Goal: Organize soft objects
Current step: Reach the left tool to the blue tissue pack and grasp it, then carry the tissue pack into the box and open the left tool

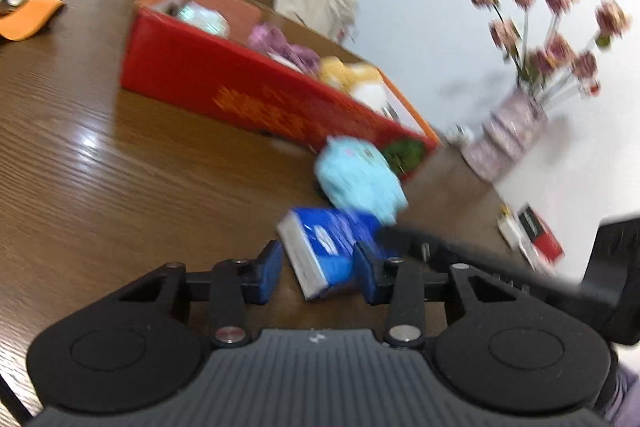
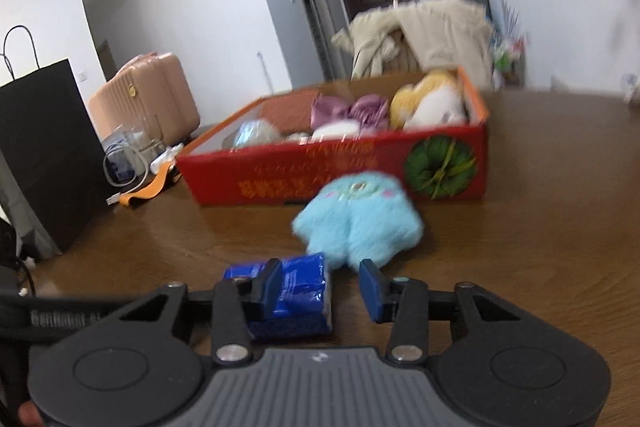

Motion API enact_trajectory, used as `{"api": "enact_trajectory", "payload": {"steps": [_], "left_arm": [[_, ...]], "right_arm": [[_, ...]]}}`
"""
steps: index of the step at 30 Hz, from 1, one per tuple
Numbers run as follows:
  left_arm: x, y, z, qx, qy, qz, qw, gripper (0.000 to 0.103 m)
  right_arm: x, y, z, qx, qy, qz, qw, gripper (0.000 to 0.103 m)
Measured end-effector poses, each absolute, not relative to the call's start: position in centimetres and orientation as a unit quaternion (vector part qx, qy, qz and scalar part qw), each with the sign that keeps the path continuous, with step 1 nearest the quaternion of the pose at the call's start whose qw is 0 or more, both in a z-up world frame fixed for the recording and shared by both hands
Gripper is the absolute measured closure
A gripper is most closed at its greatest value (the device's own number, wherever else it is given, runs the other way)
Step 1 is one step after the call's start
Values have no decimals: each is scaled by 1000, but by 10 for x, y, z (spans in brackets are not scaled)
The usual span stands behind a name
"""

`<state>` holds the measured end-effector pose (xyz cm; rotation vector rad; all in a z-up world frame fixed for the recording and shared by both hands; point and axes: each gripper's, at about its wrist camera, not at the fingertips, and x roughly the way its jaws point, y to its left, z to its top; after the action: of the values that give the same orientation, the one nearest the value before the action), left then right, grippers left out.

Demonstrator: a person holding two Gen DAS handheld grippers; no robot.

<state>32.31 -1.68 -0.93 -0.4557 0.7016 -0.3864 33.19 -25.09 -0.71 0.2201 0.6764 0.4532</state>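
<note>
A blue tissue pack (image 1: 328,247) lies on the brown table between the open fingers of my left gripper (image 1: 318,271); the fingers are beside it, not closed on it. A light-blue plush toy (image 1: 360,181) lies just beyond, in front of the red box (image 1: 224,83). In the right wrist view my right gripper (image 2: 322,287) is open and empty, just short of the plush (image 2: 360,223), with the tissue pack (image 2: 296,291) by its left finger. The red box (image 2: 340,171) holds purple, yellow-white and pale soft items.
A vase of pink flowers (image 1: 516,123) and a red-black-white packet (image 1: 536,235) stand at the table's right edge. An orange strip (image 1: 28,19), a black bag (image 2: 44,155), cables (image 2: 124,167) and a beige coat on a chair (image 2: 424,35) lie beyond.
</note>
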Motion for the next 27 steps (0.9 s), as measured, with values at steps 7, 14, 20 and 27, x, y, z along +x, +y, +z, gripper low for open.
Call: {"api": "enact_trajectory", "payload": {"steps": [7,14,20,27], "left_arm": [[327,-12,-8,-248,328,-210,887,63],[333,-13,-17,-252,348,-198,881,68],[332,-14,-22,-247,338,-198,886,71],[326,-17,-18,-231,327,-197,895,74]], "right_arm": [[330,-251,-19,168,327,241,898,70],[332,-250,-24,177,331,236,896,71],[334,-250,-24,167,326,236,900,73],[327,-250,-21,161,314,228,907,80]]}}
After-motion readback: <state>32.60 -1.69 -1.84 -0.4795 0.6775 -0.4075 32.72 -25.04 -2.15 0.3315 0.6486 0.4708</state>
